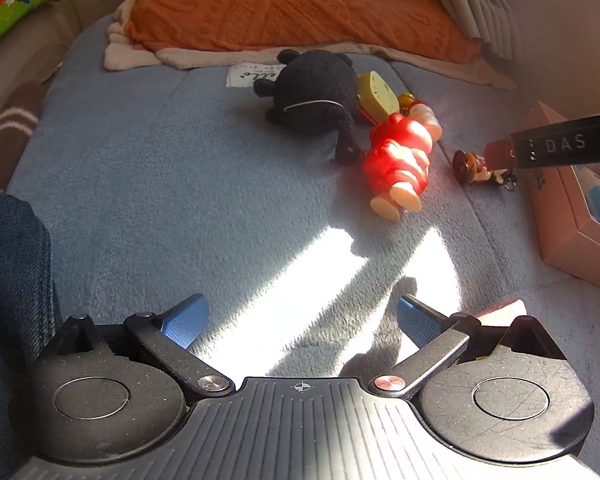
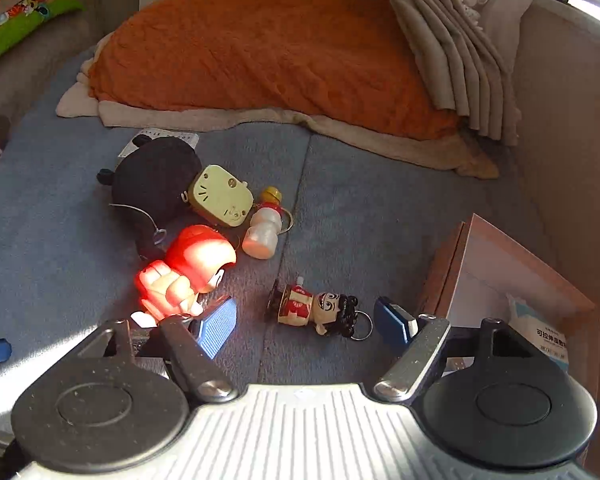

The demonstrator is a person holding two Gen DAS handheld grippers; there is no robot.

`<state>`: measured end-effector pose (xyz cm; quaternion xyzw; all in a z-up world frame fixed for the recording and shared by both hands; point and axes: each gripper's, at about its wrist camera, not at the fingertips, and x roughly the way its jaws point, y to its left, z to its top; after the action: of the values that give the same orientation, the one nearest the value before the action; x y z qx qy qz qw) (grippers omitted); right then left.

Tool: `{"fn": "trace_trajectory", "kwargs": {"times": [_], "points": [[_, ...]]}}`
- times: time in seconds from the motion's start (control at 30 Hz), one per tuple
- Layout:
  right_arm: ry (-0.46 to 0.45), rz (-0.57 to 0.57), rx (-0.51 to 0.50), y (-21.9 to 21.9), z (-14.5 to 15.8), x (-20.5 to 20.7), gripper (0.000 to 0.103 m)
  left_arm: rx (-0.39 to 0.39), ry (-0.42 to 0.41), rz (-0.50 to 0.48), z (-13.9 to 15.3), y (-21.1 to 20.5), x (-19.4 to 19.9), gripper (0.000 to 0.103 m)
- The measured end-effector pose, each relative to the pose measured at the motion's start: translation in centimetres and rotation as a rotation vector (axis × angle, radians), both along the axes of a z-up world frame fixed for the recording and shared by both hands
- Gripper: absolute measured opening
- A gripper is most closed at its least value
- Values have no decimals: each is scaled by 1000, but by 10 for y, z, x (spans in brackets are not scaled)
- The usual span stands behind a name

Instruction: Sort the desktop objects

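Toys lie on a blue-grey blanket (image 1: 140,184). A black plush (image 1: 312,92) lies next to a pale yellow clock toy (image 1: 376,96), a white bottle keychain (image 2: 262,230) and a red figure (image 1: 398,160). A small doll keychain (image 2: 314,308) with black hair lies between the blue pads of my open right gripper (image 2: 308,324), close in front of it; it also shows in the left wrist view (image 1: 474,168). My left gripper (image 1: 298,320) is open and empty over a sunlit patch, well short of the toys.
A pink open box (image 2: 496,268) stands at the right, holding a white packet (image 2: 540,328). An orange blanket (image 2: 260,52) and grey curtain (image 2: 452,40) lie behind. A dark denim cloth (image 1: 12,264) is at the left edge.
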<state>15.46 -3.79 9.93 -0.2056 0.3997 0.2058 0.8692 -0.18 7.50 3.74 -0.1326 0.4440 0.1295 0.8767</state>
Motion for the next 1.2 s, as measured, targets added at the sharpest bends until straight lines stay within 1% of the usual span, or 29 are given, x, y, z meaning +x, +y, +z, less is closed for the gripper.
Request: {"fn": "trace_trajectory", "kwargs": {"times": [0.1, 0.13, 0.17, 0.2, 0.23, 0.33, 0.43, 0.5, 0.57, 0.67, 0.7, 0.73, 0.8, 0.83, 0.87, 0.9, 0.97, 1.0, 1.03, 1.07, 1.1, 1.17, 1.2], "points": [[38, -46, -61, 16, -22, 23, 77, 1, 6, 8, -3, 2, 1, 103], [54, -56, -71, 18, -27, 26, 74, -1, 9, 9, -3, 2, 2, 103], [79, -59, -85, 19, -34, 29, 69, -2, 10, 8, -3, 2, 2, 103], [82, -55, -106, 19, -37, 28, 63, -1, 8, 8, -3, 2, 2, 103], [71, -41, -118, 18, -37, 25, 63, -4, 5, 8, -3, 3, 2, 103], [36, 23, -135, 9, -27, 1, 62, -11, 1, 13, -3, 5, 2, 103], [23, 89, -94, -12, -5, -39, 62, -6, -1, 22, -2, 6, 1, 103], [-4, 133, -86, -31, 12, -74, 62, -1, -2, 29, -1, 7, 0, 103], [-22, 148, -91, -49, 21, -103, 62, 4, -6, 26, 0, 6, 0, 103], [-18, 126, -103, -78, 20, -131, 62, 16, -13, -1, 0, 0, -1, 103], [-19, 112, -116, -86, 16, -137, 64, 30, -16, -23, 0, -4, 0, 103], [-13, 95, -126, -93, 12, -140, 71, 49, -23, -41, -1, -9, -1, 103], [28, 30, -113, -110, 4, -147, 73, 97, -44, -73, -2, -20, 0, 103], [60, -3, -87, -121, 4, -150, 73, 119, -56, -83, -2, -25, -1, 103], [78, -31, -60, -132, 6, -154, 73, 159, -77, -103, -2, -32, -1, 103], [81, -60, -32, -144, 10, -158, 75, 194, -90, -123, -1, -39, -1, 103], [57, -131, 24, -168, 22, -166, 83, 247, -104, -169, -1, -51, -2, 103], [42, -176, 62, -182, 26, -167, 89, 257, -108, -201, 0, -58, -3, 103], [36, -215, 96, -194, 28, -166, 91, 262, -118, -233, 1, -64, -5, 103], [43, -276, 143, -209, 27, -161, 91, 273, -133, -271, 4, -73, -8, 103], [62, -332, 160, -219, 23, -154, 91, 297, -150, -300, 5, -83, -11, 103], [90, -415, 161, -231, 14, -142, 91, 336, -182, -350, 9, -101, -17, 103], [100, -432, 160, -234, 11, -139, 91, 351, -205, -373, 11, -113, -22, 103]]}}
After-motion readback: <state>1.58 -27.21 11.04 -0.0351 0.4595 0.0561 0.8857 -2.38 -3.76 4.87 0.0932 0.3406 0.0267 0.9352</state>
